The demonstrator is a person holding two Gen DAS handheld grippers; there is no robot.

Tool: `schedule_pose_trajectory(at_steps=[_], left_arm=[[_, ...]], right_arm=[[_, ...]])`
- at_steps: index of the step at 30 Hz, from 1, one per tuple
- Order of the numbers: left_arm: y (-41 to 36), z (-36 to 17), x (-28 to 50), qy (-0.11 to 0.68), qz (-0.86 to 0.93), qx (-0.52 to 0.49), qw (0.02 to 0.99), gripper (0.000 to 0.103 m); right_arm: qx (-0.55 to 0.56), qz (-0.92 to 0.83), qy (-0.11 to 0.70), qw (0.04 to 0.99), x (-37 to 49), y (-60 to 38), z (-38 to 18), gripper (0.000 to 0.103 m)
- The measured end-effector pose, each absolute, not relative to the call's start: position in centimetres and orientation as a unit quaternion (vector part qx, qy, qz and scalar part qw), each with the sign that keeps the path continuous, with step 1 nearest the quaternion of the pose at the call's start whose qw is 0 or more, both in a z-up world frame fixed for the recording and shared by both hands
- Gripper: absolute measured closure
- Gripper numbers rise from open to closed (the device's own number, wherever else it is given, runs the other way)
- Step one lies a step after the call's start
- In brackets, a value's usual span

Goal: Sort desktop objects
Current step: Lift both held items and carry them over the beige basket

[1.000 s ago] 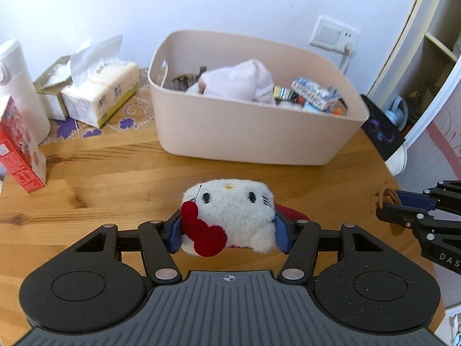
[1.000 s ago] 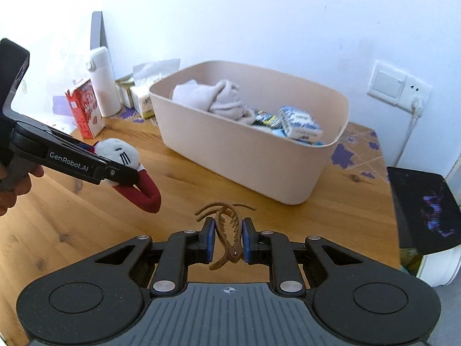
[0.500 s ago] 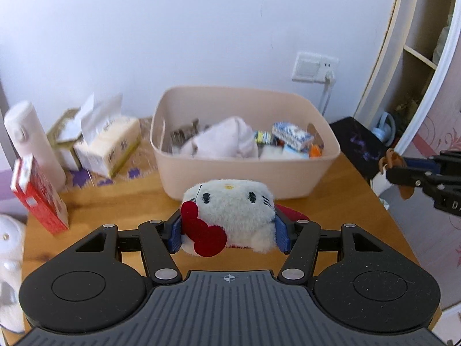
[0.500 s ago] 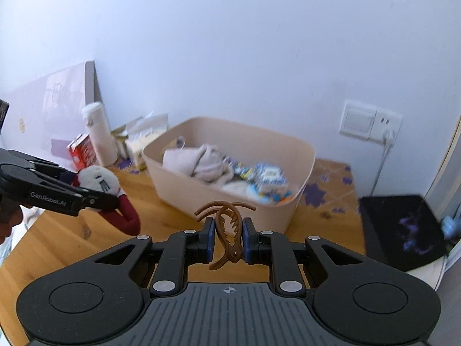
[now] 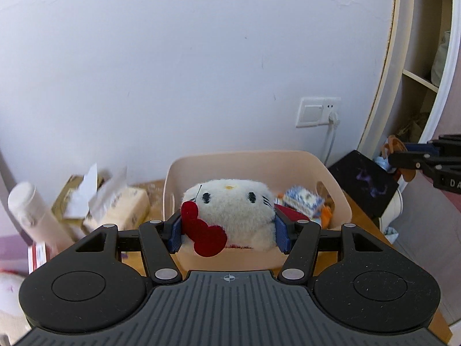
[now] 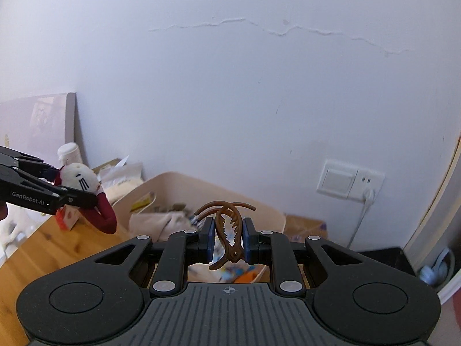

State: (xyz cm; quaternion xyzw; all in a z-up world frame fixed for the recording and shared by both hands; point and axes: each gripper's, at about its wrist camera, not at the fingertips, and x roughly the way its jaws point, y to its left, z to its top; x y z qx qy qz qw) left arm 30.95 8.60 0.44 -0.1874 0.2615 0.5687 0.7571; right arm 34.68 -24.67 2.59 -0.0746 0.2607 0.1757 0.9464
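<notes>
Left hand-held gripper (image 5: 227, 232) clamped the plush cat (image 5: 230, 212), right hand-held gripper (image 6: 228, 240) pinched the brown hair claw (image 6: 229, 230), both clear above the beige bin (image 5: 340, 199) rim.

Bin (image 5: 340, 199) on table (image 6: 43, 248); tissues (image 5: 126, 204) left, socket (image 5: 317, 111) behind.

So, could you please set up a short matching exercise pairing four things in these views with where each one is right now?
Things:
1. plush cat toy
2. brown hair claw
3. blue-and-white packet
4. tissue packs

Places:
A. inside the beige bin
B. clamped in the right gripper
C. on the table left of the bin
D. clamped in the left gripper

Pairs: 1-D, 2-B, 3-A, 4-C
</notes>
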Motion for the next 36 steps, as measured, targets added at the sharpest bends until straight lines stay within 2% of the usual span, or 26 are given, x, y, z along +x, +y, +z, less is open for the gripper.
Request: schedule_pose_trajectory(at_steps=[14,29,36], left_arm=[[17.2,-0.7,34.8,0.286,0.552,-0.153,0.768,0.042],[23.9,-7.8,37.0,0.358,0.566,-0.23,0.706,0.041],[24.6,-8.5,37.2,0.378,0.548,-0.269,0.696,0.038]], right_arm=[[-0.078,0.165,0.273,0.945,42.2,-21.8,0.8,0.085],[-0.056,0.147,0.359,0.92,47.2,-20.6,-6.2,0.085],[-0.034,0.153,0.398,0.904,47.9,-20.6,-8.5,0.085]])
